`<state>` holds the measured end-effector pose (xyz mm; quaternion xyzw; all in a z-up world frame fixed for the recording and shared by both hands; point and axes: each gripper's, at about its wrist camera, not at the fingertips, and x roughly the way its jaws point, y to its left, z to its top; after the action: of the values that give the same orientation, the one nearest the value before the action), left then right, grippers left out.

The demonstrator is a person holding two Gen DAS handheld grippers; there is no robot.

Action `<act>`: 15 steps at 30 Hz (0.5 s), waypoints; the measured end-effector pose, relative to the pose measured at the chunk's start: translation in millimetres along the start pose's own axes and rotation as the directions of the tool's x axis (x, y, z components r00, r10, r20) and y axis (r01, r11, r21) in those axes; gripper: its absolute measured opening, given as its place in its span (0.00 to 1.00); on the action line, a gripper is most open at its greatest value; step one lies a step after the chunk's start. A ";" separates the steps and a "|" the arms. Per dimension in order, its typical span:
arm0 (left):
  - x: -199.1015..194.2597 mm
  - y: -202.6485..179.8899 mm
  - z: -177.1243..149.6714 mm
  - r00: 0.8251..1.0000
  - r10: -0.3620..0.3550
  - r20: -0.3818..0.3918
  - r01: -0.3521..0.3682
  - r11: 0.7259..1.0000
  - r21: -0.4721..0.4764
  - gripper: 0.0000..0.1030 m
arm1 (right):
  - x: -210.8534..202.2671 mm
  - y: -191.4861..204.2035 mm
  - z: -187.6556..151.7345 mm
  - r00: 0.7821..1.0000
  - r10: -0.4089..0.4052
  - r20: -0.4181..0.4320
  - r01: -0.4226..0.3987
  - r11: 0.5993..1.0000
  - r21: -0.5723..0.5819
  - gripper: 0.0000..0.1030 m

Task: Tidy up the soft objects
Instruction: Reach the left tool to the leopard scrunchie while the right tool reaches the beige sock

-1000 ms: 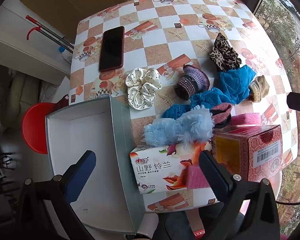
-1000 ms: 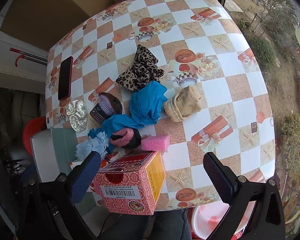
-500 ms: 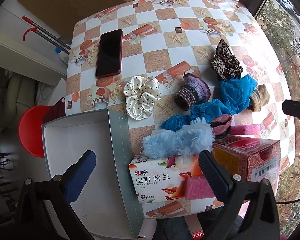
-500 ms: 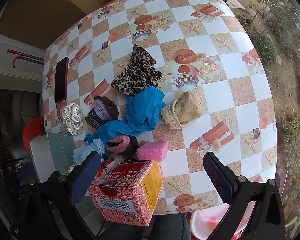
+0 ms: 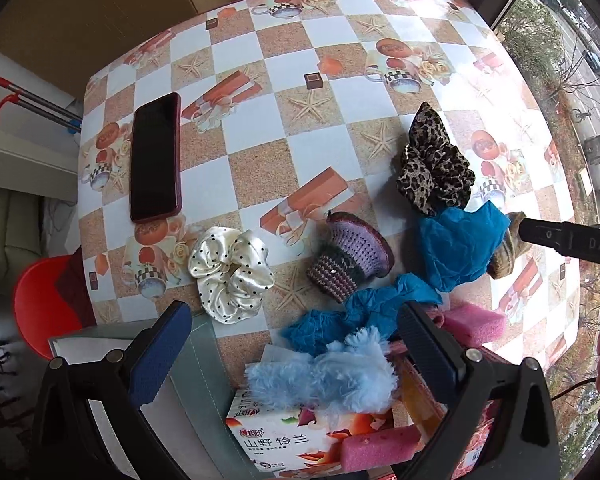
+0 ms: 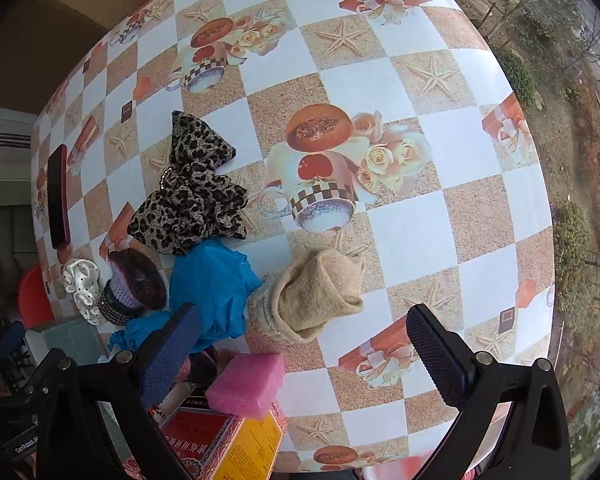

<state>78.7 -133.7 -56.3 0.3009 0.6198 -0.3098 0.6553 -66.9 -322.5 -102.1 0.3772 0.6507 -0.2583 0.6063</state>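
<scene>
Soft items crowd a checkered table [image 5: 340,92] as two grippers hover, jaws spread and empty.

From left: a phone [image 5: 155,158], white dotted scrunchie [image 5: 231,274], knitted purple hat [image 5: 350,262], blue cloth [image 5: 458,252] and leopard scrunchie [image 6: 190,196]; left gripper [image 5: 290,354] above a fluffy blue piece [image 5: 324,380], right gripper [image 6: 306,350] near the beige sock [image 6: 312,296].

Checkered-cloth table [image 5: 260,176] by a daylit window [image 5: 572,52] — red stool [image 5: 40,304] below.
</scene>
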 end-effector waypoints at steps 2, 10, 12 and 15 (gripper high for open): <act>2.2 -11.5 18.7 1.000 -0.017 0.012 0.017 1.000 0.024 1.00 | 5.9 -19.5 2.0 1.000 -0.006 -0.009 0.007 0.996 0.085 1.00; 49.2 -70.3 94.5 0.998 -0.050 -0.033 0.054 0.991 0.126 1.00 | 50.0 -48.2 2.0 0.989 0.126 -0.076 -0.102 0.960 0.261 1.00; 64.4 -83.6 104.6 0.999 -0.027 -0.044 0.034 0.987 0.154 1.00 | 54.1 -51.4 -2.4 0.989 0.128 -0.073 -0.105 0.959 0.264 1.00; 84.2 -102.1 112.7 0.997 -0.009 -0.077 0.024 0.980 0.198 1.00 | 59.3 -58.5 -10.7 0.984 0.168 -0.065 -0.141 0.943 0.301 1.00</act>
<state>73.1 -288.2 -135.7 0.3712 0.6126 -0.3640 0.5954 -119.2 -337.5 -166.2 0.5245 0.5999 -0.2867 0.5317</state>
